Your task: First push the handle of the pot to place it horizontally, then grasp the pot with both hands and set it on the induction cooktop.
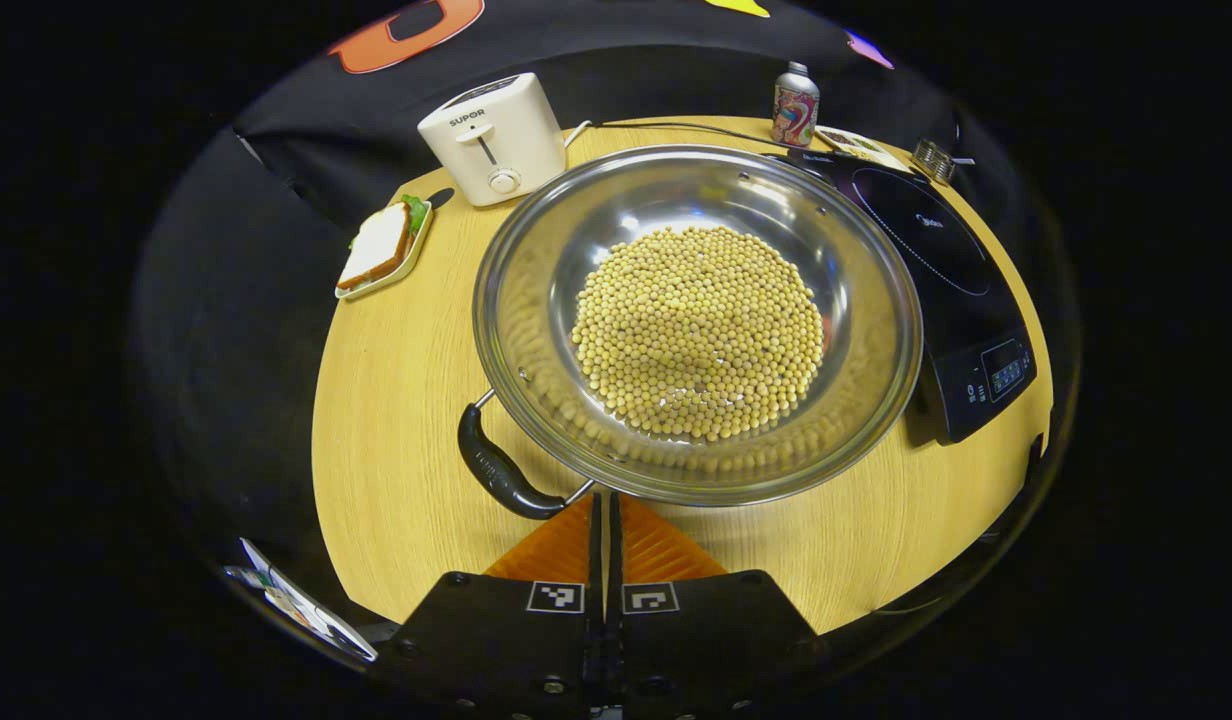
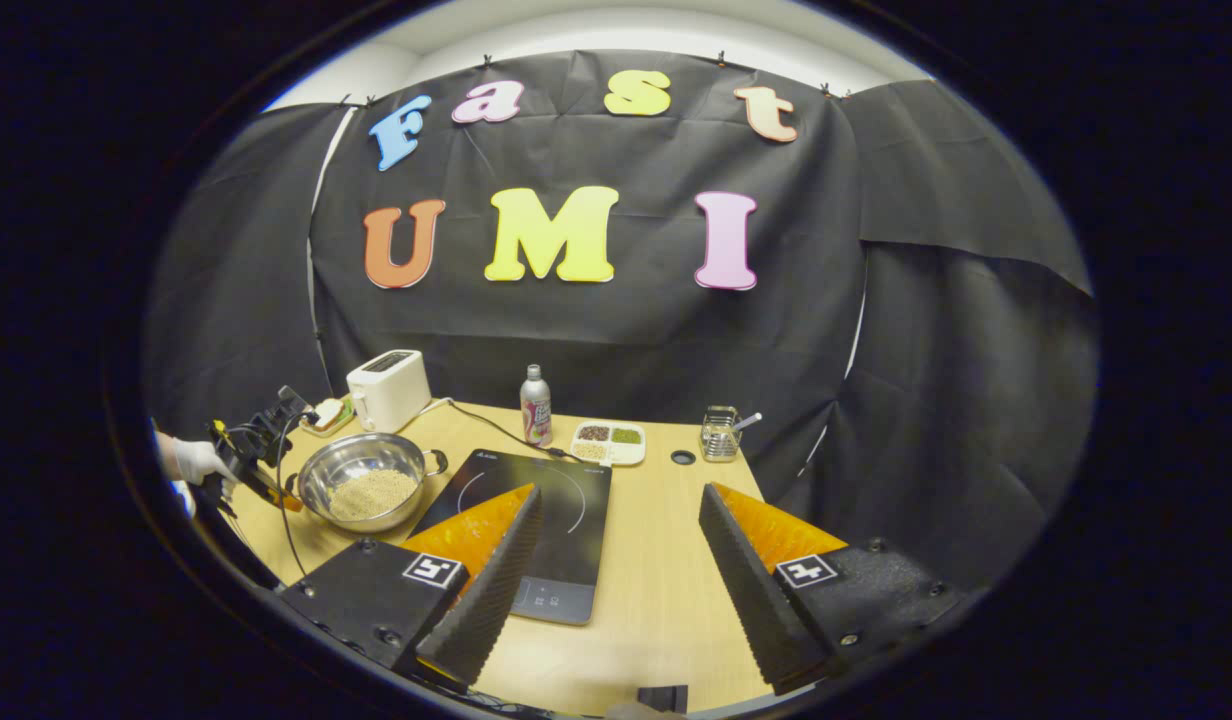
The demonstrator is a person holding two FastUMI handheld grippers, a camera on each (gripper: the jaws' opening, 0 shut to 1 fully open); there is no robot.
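A steel pot (image 1: 856, 300) full of yellow soybeans (image 1: 696, 330) stands on the wooden table, left of the black induction cooktop (image 1: 936, 250). Its black handle (image 1: 496, 470) points toward the lower left in the left gripper view. My left gripper (image 1: 604, 502) is shut with nothing between its fingers, its tips right at the pot's near rim beside the handle's wire end. In the right gripper view, my right gripper (image 2: 618, 492) hangs open over the cooktop (image 2: 566, 560) and table, well right of the pot (image 2: 368, 490). A gloved hand (image 2: 196, 460) holds the left gripper (image 2: 284, 498) at the pot's left side.
A white toaster (image 1: 496, 140), a sandwich plate (image 1: 381, 250) and a can (image 1: 796, 105) stand along the table's back edge. A tray of grains (image 2: 609, 442) and a wire basket (image 2: 718, 435) sit behind the cooktop. The table (image 2: 666, 590) has bare wood right of the cooktop.
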